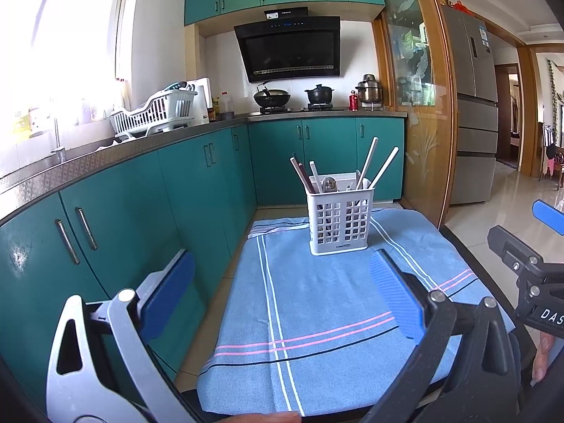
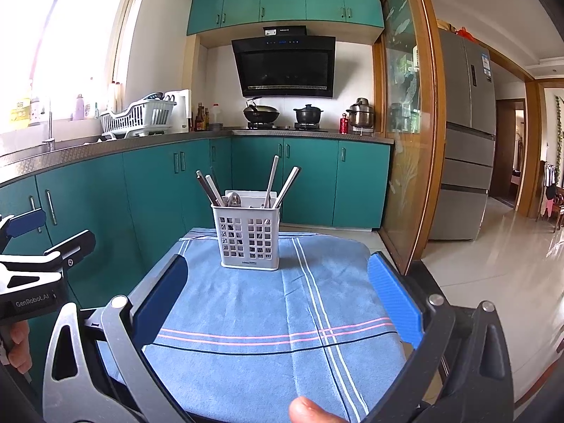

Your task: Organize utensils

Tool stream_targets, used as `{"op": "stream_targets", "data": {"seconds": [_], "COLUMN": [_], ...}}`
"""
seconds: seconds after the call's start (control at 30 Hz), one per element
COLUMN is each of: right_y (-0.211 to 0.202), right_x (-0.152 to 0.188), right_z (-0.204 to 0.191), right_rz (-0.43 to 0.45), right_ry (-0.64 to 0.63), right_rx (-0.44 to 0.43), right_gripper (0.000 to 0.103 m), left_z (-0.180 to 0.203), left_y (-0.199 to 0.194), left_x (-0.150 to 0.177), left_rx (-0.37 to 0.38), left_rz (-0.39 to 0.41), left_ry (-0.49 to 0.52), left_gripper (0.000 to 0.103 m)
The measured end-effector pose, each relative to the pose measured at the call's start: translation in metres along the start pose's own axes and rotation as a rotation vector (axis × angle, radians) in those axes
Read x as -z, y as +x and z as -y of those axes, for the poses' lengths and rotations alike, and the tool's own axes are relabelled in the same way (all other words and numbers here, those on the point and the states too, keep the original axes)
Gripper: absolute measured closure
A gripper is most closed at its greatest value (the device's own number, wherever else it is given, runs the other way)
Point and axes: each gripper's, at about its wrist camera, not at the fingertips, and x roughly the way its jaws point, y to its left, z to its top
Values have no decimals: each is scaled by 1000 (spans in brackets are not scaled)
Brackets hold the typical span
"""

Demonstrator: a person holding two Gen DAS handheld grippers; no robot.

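white "genrobot.ai" lettering on left tongs

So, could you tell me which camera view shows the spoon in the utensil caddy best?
The left wrist view: the spoon bowl catches light above the caddy rim, between chopsticks. The right wrist view shows the spoon darker, beside the leaning chopsticks.

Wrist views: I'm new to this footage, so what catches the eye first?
A white caddy bristling with chopsticks stands at the far end of a blue towel. Both claws, left and right, hang open over the towel, empty. Behind, teal cabinets line the kitchen.
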Motion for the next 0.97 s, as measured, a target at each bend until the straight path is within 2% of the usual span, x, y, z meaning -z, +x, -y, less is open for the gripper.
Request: {"op": "stream_targets", "data": {"seconds": [0.8,0.9,0.97], "right_y": [10,17,37], "right_x": [8,8,9], "right_z": [0,3,11], "right_rz": [-36,-55,-127], "right_ry": [-4,10,51], "right_rx": [-5,-18,-38], "right_gripper": [3,3,3], "left_z": [6,9,14], "left_y": [9,22,50], "left_x": [4,5,7], "left_rx": [19,44,70], "left_rz": [-28,-51,-109], "left_ry": [8,0,-10], "left_gripper": [4,4,4]}}
